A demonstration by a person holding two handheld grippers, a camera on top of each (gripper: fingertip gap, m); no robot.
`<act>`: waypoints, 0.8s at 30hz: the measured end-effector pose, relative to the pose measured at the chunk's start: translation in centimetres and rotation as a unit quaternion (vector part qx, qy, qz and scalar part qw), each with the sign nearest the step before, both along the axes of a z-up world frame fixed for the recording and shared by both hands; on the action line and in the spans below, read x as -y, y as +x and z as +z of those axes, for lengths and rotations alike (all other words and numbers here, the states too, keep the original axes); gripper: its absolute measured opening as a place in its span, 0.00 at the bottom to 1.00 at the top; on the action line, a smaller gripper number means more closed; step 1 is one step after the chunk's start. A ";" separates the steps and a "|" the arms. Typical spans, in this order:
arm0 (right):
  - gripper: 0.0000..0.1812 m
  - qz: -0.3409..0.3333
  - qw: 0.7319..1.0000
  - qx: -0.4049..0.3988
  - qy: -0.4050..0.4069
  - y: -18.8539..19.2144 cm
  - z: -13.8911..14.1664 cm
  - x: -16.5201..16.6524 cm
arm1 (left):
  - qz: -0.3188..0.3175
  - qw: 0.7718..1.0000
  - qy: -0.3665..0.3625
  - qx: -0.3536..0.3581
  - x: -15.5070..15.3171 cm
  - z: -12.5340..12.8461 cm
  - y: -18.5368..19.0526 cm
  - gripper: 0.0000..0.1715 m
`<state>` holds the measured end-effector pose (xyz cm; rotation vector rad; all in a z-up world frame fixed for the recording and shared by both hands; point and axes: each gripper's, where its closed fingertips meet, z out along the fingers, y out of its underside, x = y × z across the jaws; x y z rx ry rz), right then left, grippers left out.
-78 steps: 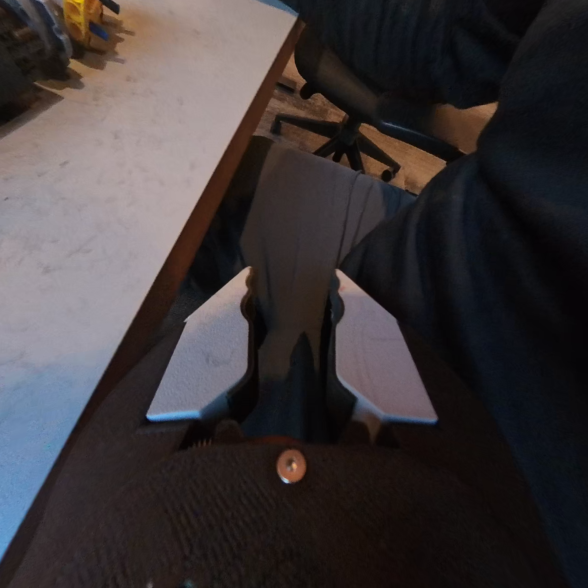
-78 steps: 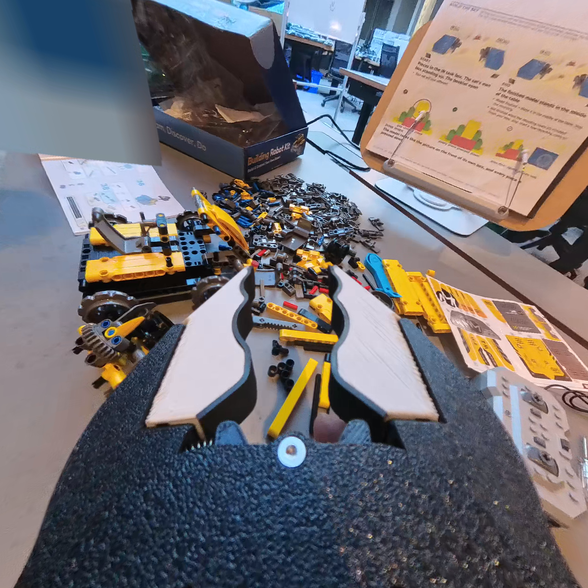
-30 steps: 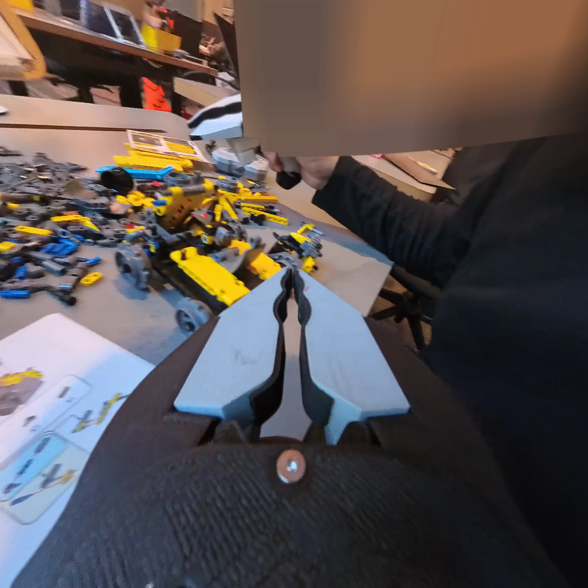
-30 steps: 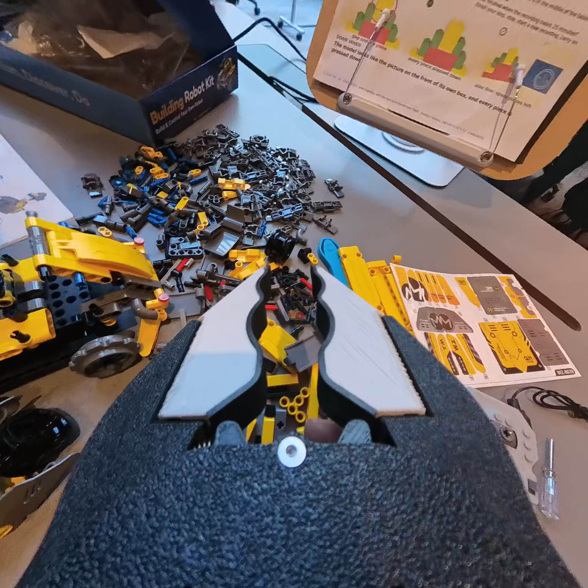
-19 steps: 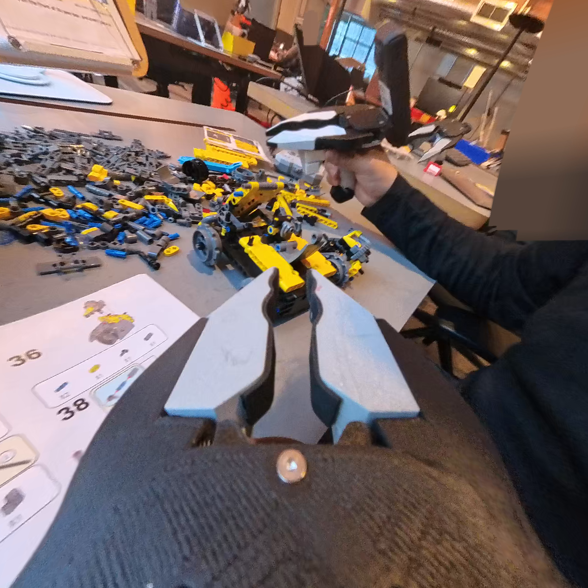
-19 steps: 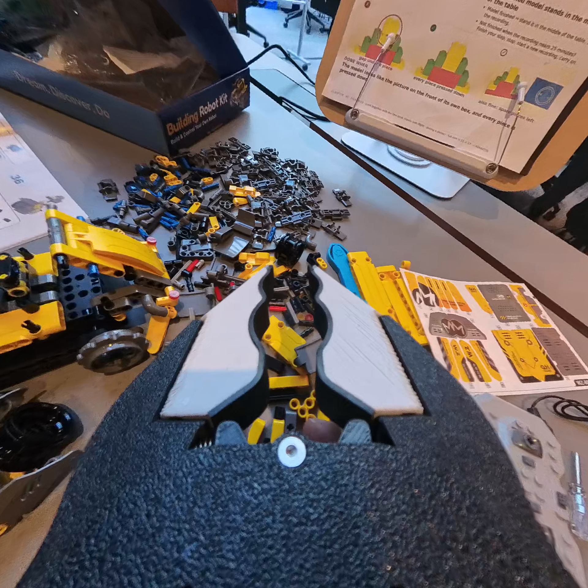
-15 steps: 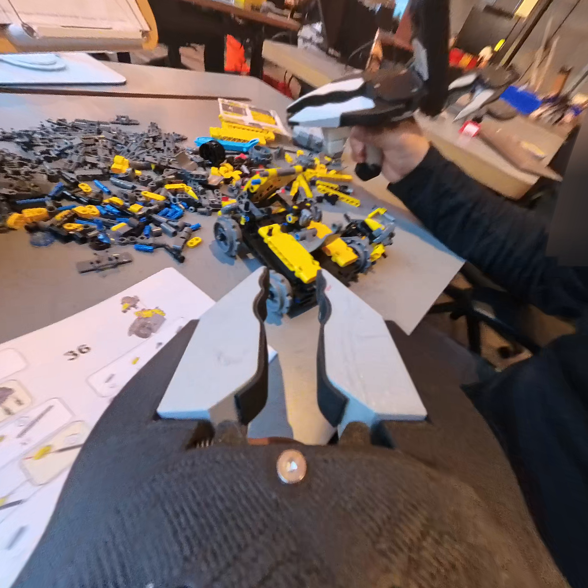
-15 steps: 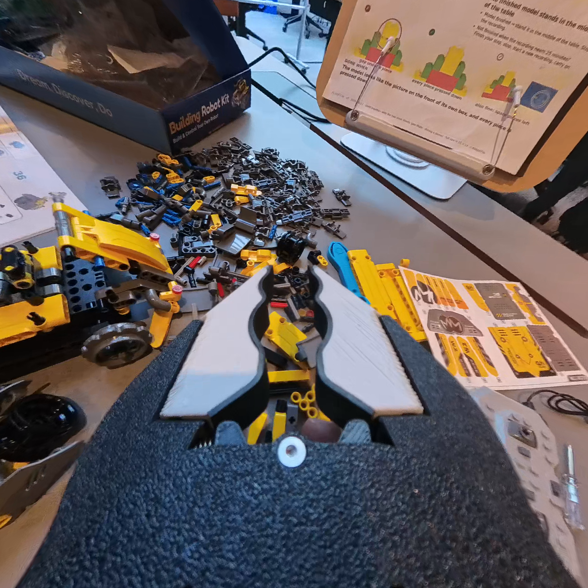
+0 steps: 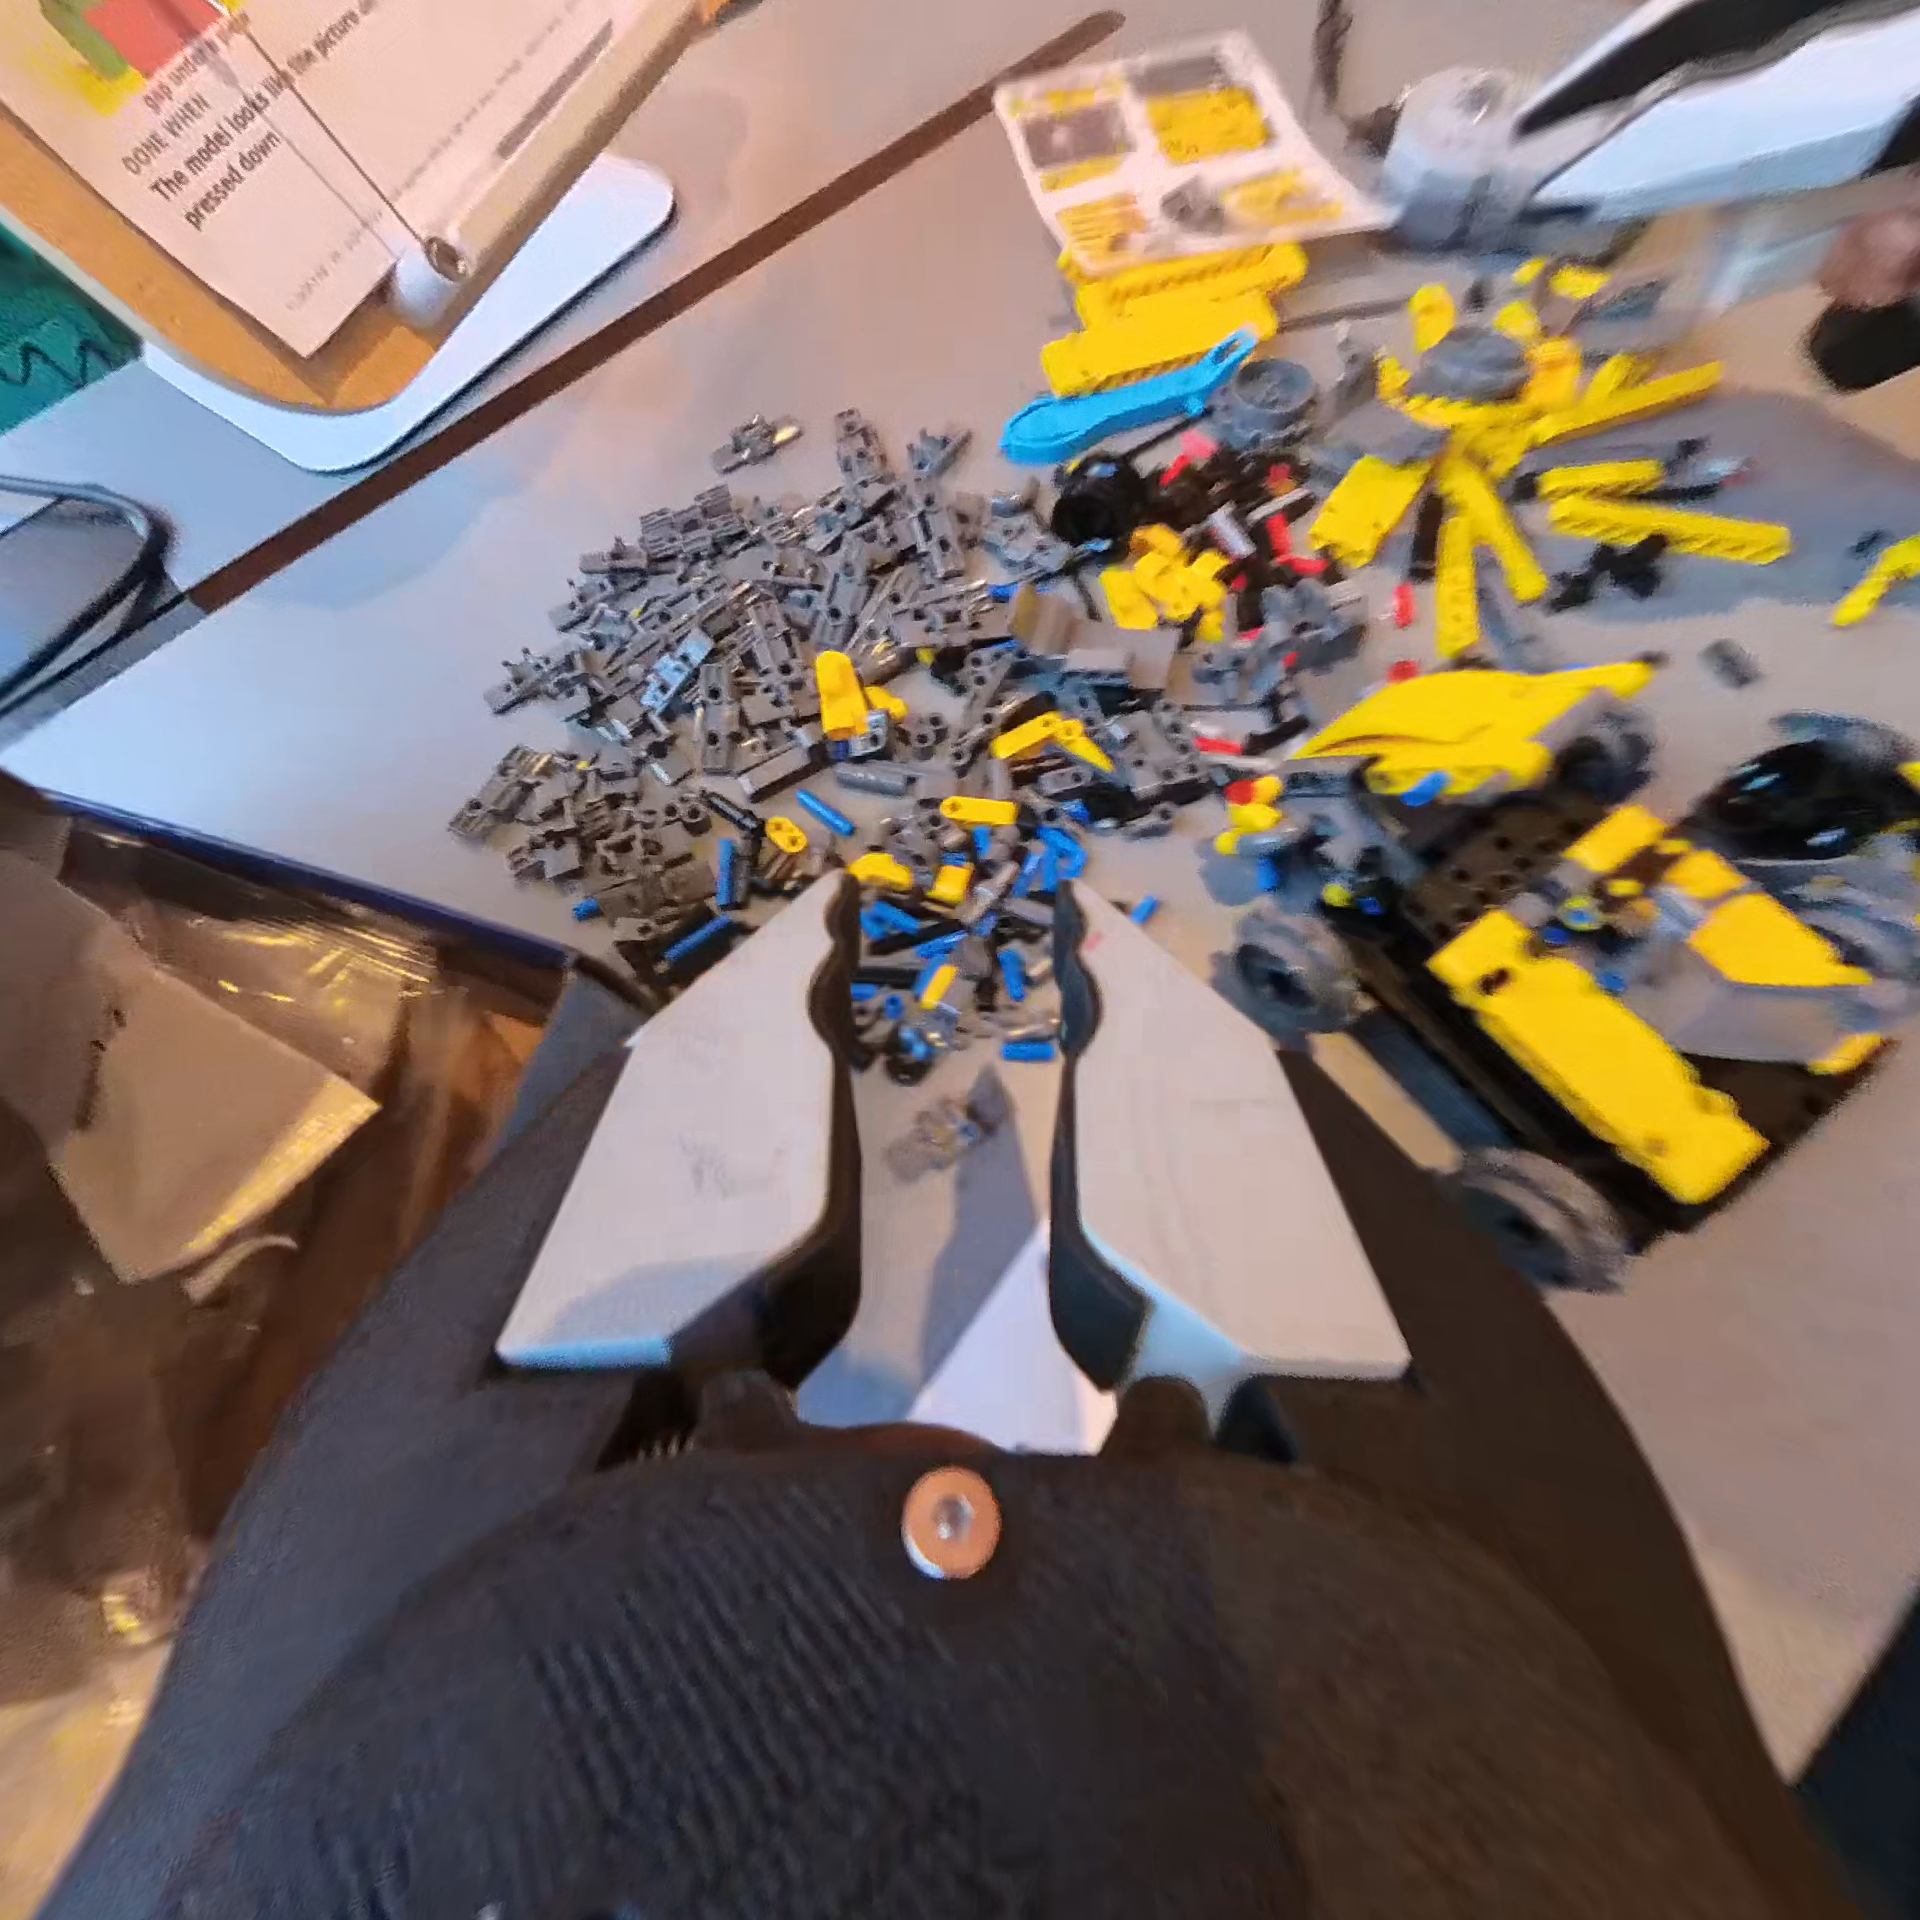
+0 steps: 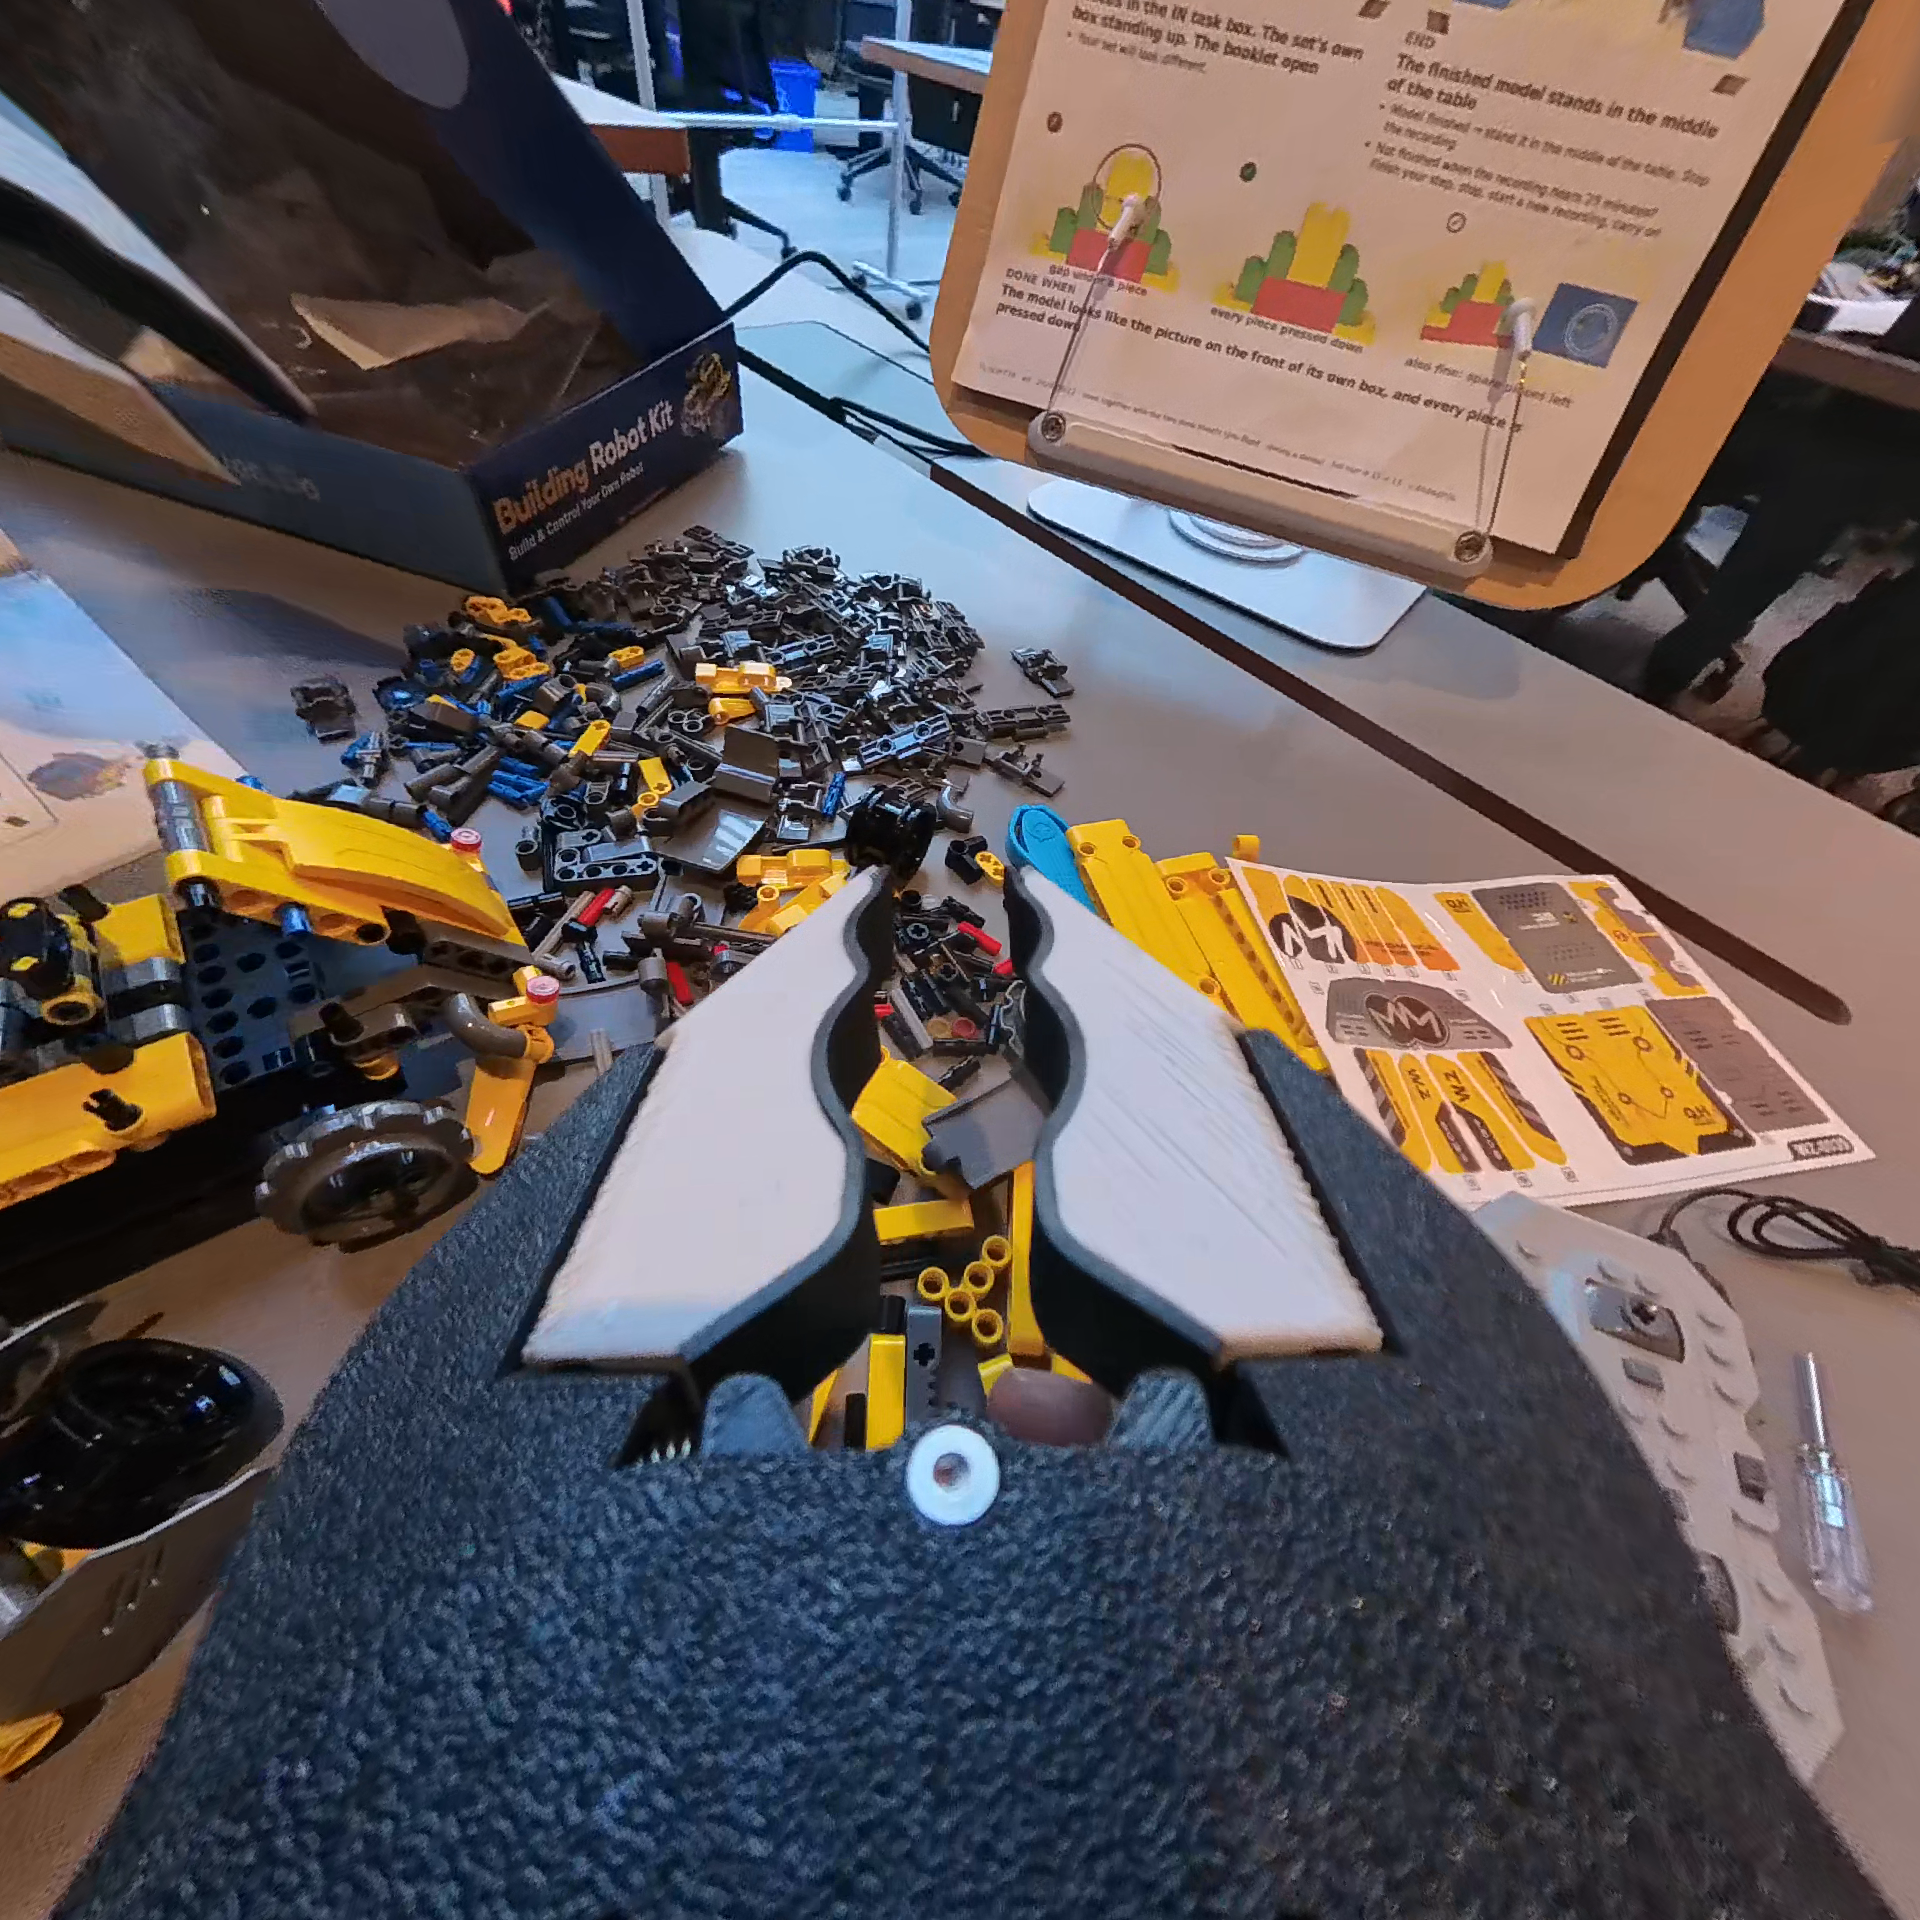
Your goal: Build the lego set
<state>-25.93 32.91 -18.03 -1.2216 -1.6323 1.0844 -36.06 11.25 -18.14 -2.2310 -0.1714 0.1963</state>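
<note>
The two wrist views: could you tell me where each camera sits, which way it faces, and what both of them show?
Left wrist view: on the left gripper, above the table, looking down at the parts pile and the model; its open fingers show, with the right gripper far right.
Right wrist view: on the right gripper, low over the table, looking across the parts at the box and the sheet stand; its open fingers show.
Shared: pile, model, blue tool, sticker sheet, stand.
</note>
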 end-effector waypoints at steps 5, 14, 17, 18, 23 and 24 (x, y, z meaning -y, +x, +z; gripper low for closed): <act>0.11 0.001 1.000 -0.002 -0.008 0.1 0.1 -0.1 | 0.037 0.998 0.042 -0.005 -2.4 3.8 -4.7 0.19; 0.11 -0.004 0.999 -0.010 0.033 0.0 0.2 0.4 | -0.029 0.995 -0.093 0.019 -5.5 1.3 -5.9 0.17; 0.11 -0.003 0.999 -0.007 0.045 -0.1 -0.1 0.6 | -0.053 0.990 -0.123 0.039 -4.7 -0.9 -5.0 0.19; 0.11 -0.002 0.999 -0.006 0.048 -0.2 -0.2 0.7 | -0.056 0.989 -0.132 0.044 -4.2 -1.4 -4.7 0.21; 0.11 0.003 0.999 -0.002 0.054 -0.4 -0.6 1.3 | -0.058 0.985 -0.154 0.050 -2.9 -2.0 -4.2 0.22; 0.11 0.005 0.998 -0.002 0.055 -0.4 -0.6 1.4 | -0.062 0.982 -0.169 0.050 -2.5 -2.3 -4.0 0.23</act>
